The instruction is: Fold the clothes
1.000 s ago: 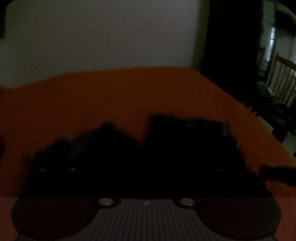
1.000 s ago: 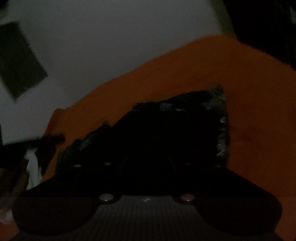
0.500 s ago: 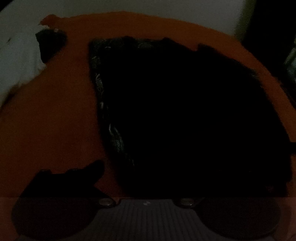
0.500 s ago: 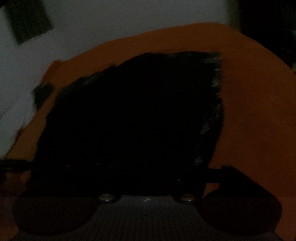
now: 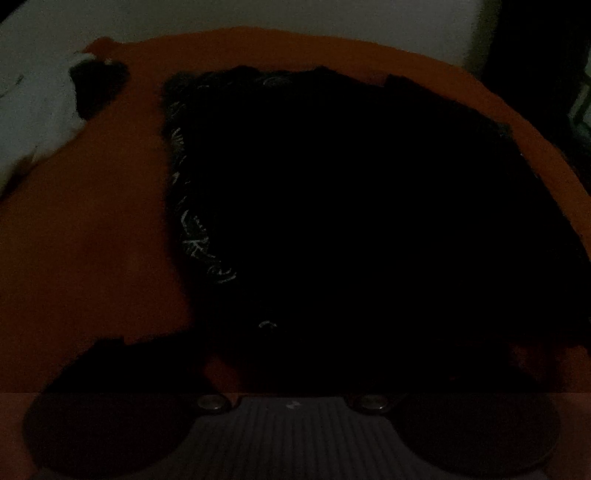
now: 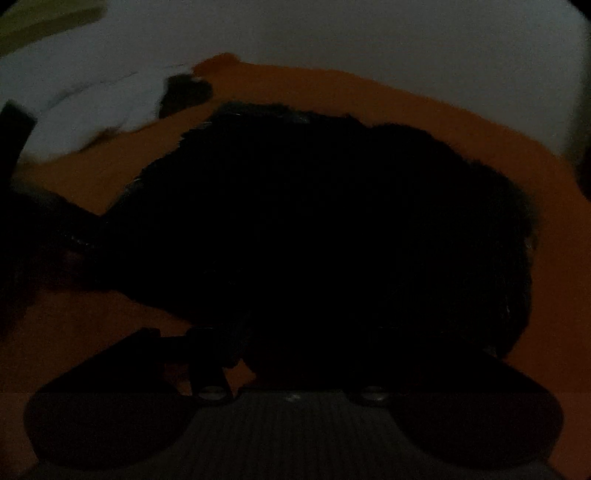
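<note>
Black patterned garment spread flat on an orange bed cover, seen very dimly by both wrist cameras.

Garment: dark fabric with a pale leaf-like print showing along its left edge in the left wrist view; fills the middle of both views and lies directly on the cover. Left gripper: low at the garment's near edge, one dark finger visible over bare cover at lower left, the other lost against the cloth; whether it is spread or pinching cannot be told. Right gripper: likewise at the near edge, left finger over bare cover, state cannot be told. Small dark item at the far left corner of the cover, apart from the garment, beside white bedding. Pale wall behind.
</note>
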{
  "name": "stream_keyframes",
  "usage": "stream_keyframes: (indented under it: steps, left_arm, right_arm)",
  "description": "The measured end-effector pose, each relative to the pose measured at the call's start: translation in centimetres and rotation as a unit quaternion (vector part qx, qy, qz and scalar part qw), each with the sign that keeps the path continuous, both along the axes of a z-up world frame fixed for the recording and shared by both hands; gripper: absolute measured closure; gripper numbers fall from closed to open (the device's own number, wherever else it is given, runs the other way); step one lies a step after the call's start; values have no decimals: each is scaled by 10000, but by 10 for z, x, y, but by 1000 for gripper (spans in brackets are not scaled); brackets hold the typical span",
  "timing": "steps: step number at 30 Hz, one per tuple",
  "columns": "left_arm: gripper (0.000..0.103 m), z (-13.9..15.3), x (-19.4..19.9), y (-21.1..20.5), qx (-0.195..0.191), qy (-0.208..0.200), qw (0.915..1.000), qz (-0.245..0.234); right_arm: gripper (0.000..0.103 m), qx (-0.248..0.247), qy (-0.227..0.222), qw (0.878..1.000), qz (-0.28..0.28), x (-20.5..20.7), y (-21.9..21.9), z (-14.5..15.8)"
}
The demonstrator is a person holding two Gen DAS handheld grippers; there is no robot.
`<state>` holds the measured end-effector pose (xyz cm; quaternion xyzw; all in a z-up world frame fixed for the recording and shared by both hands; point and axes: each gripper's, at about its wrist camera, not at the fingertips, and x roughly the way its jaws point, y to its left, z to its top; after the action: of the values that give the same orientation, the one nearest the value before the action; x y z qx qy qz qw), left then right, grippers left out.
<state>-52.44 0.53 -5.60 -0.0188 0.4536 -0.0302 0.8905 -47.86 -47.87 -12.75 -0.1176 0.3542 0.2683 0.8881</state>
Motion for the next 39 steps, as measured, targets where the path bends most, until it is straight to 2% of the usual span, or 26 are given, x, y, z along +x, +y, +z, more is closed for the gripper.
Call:
stream_keyframes:
  steps: [2, 3, 5, 6, 7, 8, 9, 11, 14, 17, 19, 21, 23, 25, 26, 27, 28, 31, 33, 35, 36, 37, 39]
  left_arm:
    - [38, 0, -8, -3, 54, -51, 10000, 28]
    - [39, -1, -12, -3, 63, -45, 10000, 54]
    - [40, -2, -18, -1, 49, -37, 9999, 93]
    - [40, -3, -19, 2, 7, -54, 9999, 125]
    - [40, -4, -19, 4, -61, -50, 9999, 140]
    - [47, -3, -20, 6, -137, -48, 9998, 165]
    - [58, 0, -22, 8, -244, -40, 9995, 207]
    - [68, 10, -25, 8, -481, 75, 9984, 276]
    - [68, 19, -24, 6, -516, 110, 9984, 213]
    - [68, 16, -19, 6, -576, 432, 9971, 225]
    - [68, 31, -18, 3, -451, 357, 9983, 71]
    - [63, 53, -14, -4, -248, 32, 9996, -161]
    - [63, 72, -6, -9, -239, -197, 9988, -376]
    - [63, 81, 6, -14, -405, -259, 9971, -586]
    - [63, 81, 13, -20, -444, -276, 9961, -714]
    - [62, 81, 19, -27, -500, -271, 9948, -839]
    - [62, 80, 26, -36, -594, -214, 9934, -956]
    - [62, 71, 45, -71, -968, -42, 9856, -1384]
    - [63, 62, 54, -98, -1087, 31, 9795, -1697]
    - [67, 54, 62, -120, -1237, 177, 9734, -1919]
    - [67, 52, 65, -129, -1345, 250, 9704, -1988]
    - [67, 51, 67, -139, -1420, 307, 9673, -2077]
    - [67, 55, 74, -162, -1462, 472, 9592, -2373]
  right_arm:
    - [52, -149, -8, 9994, 320, 5, 10, -9]
    - [57, -228, 23, 9986, 466, 7, 15, -15]
    - [60, -248, 52, 9977, 636, 8, 17, -19]
    - [83, -211, 55, 9974, 680, 7, 14, -18]
    - [95, -175, 58, 9972, 724, 7, 12, -17]
    - [94, -138, 61, 9969, 768, 6, 10, -16]
    - [94, -102, 65, 9966, 812, 6, 8, -15]
    - [94, -29, 71, 9959, 900, 5, 3, -13]
    - [95, -78, 102, 9942, 1065, -1, -2, -14]
    - [93, -128, 279, 9940, 1054, -2, -4, -30]
    - [85, -130, 313, 9931, 1123, -1, -2, -31]
    - [66, -31, 368, 9923, 1185, -1, -6, -19]
    - [53, 458, 475, 9951, 732, 7, -28, -2]
    - [52, 922, 803, 9925, 11, 21, -55, 6]
    - [52, 1149, 1044, 9868, -470, 29, -71, 7]
    - [52, 1398, 1308, 9756, -1077, 34, -89, 3]
    - [52, 1656, 1575, 9591, -1670, 38, -107, -2]
    - [52, 2594, 2313, 8906, -2932, 25, -151, -25]
    - [52, 3056, 2500, 8587, -3268, 13, -163, -36]
    - [51, 3197, 2575, 8459, -3405, 10, -171, -38]
    - [51, 3222, 2519, 8466, -3405, 15, -174, -34]
    - [51, 3233, 2460, 8485, -3392, 21, -178, -29]
    - [52, 3015, 2297, 8665, -3249, 48, -188, -11]
